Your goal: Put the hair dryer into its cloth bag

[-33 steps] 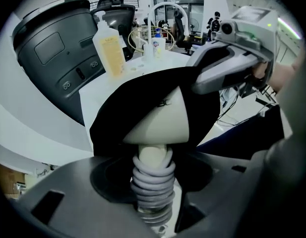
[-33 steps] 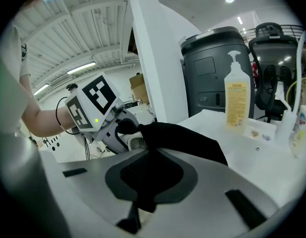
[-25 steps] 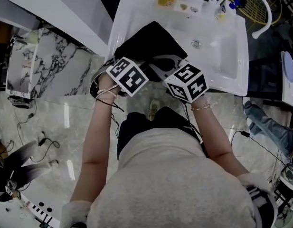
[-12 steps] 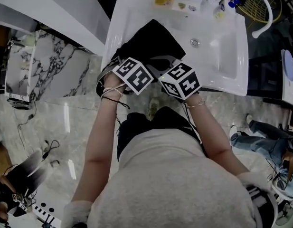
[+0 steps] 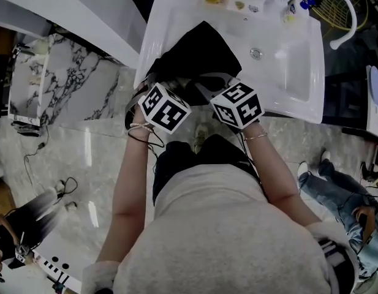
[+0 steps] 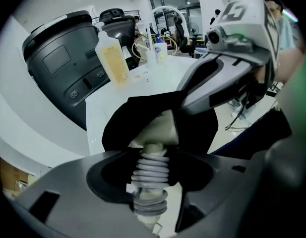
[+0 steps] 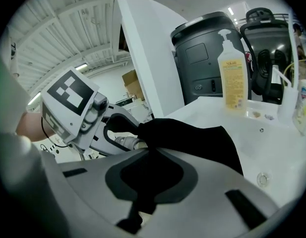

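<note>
- On sink (image 5: 293,72) near edge: black bag (image 5: 198,54), mouth facing the person.
- left gripper (image 6: 150,185): jaws clamped on the dryer's ribbed cord collar (image 6: 151,168).
- dryer (image 6: 155,130): cream body sticks out ahead of those jaws, front end inside the bag mouth.
- right gripper (image 7: 142,202): jaws nearly together, pinching bag cloth at the mouth, just beside left gripper.
</note>
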